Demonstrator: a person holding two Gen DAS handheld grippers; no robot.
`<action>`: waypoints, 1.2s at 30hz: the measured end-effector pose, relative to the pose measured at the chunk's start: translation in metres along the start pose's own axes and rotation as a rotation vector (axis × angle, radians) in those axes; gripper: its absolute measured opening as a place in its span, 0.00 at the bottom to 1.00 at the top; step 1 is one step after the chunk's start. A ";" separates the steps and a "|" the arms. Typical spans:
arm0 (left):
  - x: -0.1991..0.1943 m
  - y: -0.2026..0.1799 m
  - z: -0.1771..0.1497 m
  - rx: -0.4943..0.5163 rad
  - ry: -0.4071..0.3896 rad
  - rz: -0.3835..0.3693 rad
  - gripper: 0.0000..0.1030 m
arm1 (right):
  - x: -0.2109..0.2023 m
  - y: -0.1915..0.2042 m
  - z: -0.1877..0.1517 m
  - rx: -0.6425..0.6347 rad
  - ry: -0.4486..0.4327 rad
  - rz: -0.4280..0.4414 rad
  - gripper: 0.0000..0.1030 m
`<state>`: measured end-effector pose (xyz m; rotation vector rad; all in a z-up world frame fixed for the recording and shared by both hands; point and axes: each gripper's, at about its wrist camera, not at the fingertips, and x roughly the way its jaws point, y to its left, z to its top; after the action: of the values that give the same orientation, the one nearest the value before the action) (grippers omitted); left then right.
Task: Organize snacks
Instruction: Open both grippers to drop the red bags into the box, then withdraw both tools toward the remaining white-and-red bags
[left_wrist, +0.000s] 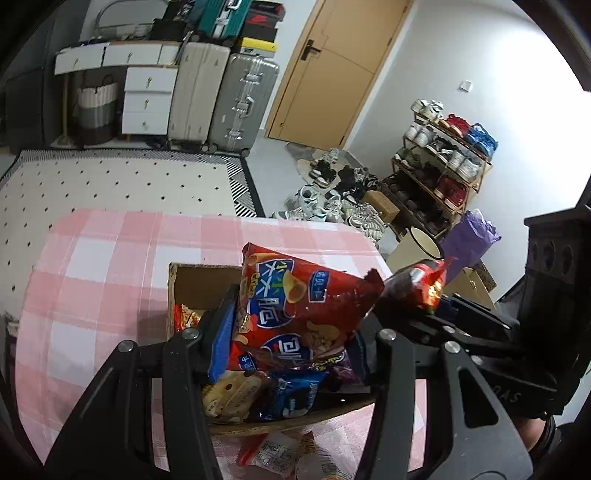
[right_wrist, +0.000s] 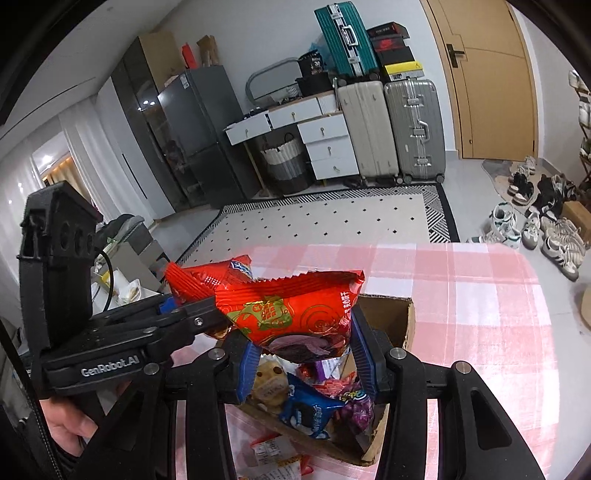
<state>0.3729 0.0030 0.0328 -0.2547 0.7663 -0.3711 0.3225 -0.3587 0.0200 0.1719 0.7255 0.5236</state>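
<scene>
A: Checking left gripper (left_wrist: 295, 325) first. Status?

B: Clamped on a red chip bag (left_wrist: 295, 295). Blue pads (left_wrist: 221, 339) press both sides; bag sits tilted betw. the fingers, above the box (left_wrist: 184, 277).

A: Right gripper (right_wrist: 303, 354)?

B: Clenched on a red biscuit pack (right_wrist: 291, 314). Pack is crumpled, held crosswise over the box (right_wrist: 399, 317). In left view the same pack (left_wrist: 421, 284) shows at the right, beyond the chip bag's corner; the two look v. close, can't tell if touching.

A: Box location and contents?

B: Cardboard, open top, on a table w/ pink check cloth (left_wrist: 103, 280). Inside: blue cookie pack (right_wrist: 310, 413), tan biscuit pack (right_wrist: 269, 384), purple pack (right_wrist: 358, 410), more red wrappers. Approx. half full at the near end, far end bare cardboard.

A: Anything outside the box?

B: A wrapper (left_wrist: 280, 454) lying flat on the cloth, just beside the box's near edge.

A: Operator?

B: Part of a hand (right_wrist: 62, 424) visible under the left gripper body in right view. Nothing else of the person clear.

A: Surroundings?

B: Dotted rug (right_wrist: 332, 221), suitcases (right_wrist: 413, 129), shoe rack (left_wrist: 443, 166) well apart from the table.
</scene>
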 end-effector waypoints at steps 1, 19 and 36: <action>0.004 0.002 0.000 -0.002 0.003 0.001 0.46 | 0.002 0.000 -0.001 -0.001 0.003 -0.002 0.44; -0.002 0.025 -0.021 -0.021 -0.002 0.060 0.82 | -0.024 -0.002 -0.022 -0.005 -0.067 0.005 0.87; -0.070 0.005 -0.062 0.019 -0.074 0.123 0.85 | -0.115 0.021 -0.071 -0.011 -0.216 0.030 0.96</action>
<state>0.2837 0.0311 0.0318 -0.2012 0.7017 -0.2511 0.1948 -0.4017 0.0416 0.2252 0.5103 0.5281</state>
